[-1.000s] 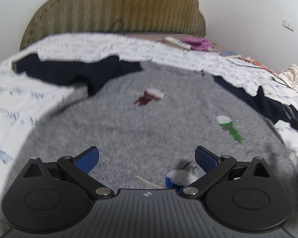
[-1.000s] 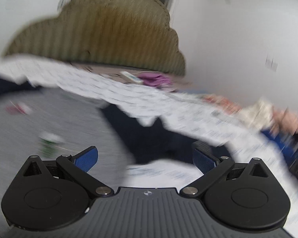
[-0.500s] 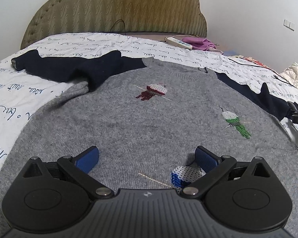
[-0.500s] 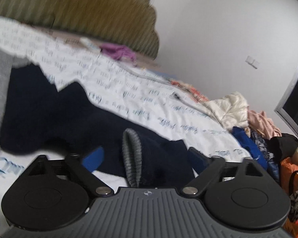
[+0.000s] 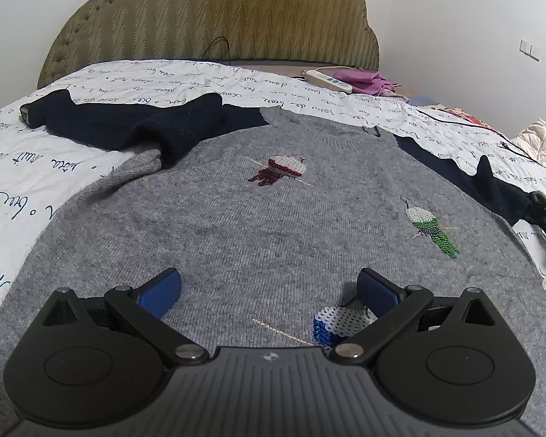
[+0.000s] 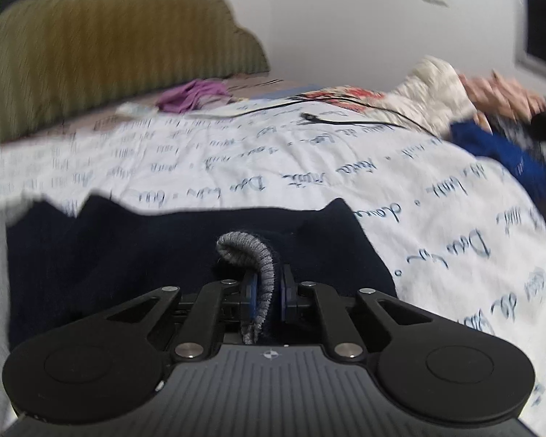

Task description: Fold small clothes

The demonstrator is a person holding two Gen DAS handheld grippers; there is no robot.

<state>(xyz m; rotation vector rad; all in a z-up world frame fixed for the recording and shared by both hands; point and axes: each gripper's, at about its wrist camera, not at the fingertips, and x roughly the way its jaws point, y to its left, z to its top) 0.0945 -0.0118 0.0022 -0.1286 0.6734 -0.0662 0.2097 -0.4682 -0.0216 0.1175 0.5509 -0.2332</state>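
The grey sweater lies flat on the bed, navy sleeves spread out. The left gripper hovers above it with jaws apart. The right gripper is clamped on the grey cuff of the right sleeve.

I see a fuzzy grey knit sweater with beaded birds, its ribbed cuff coarse; matt black plastic tongs; a smooth printed cotton bedsheet; a quilted fabric headboard.
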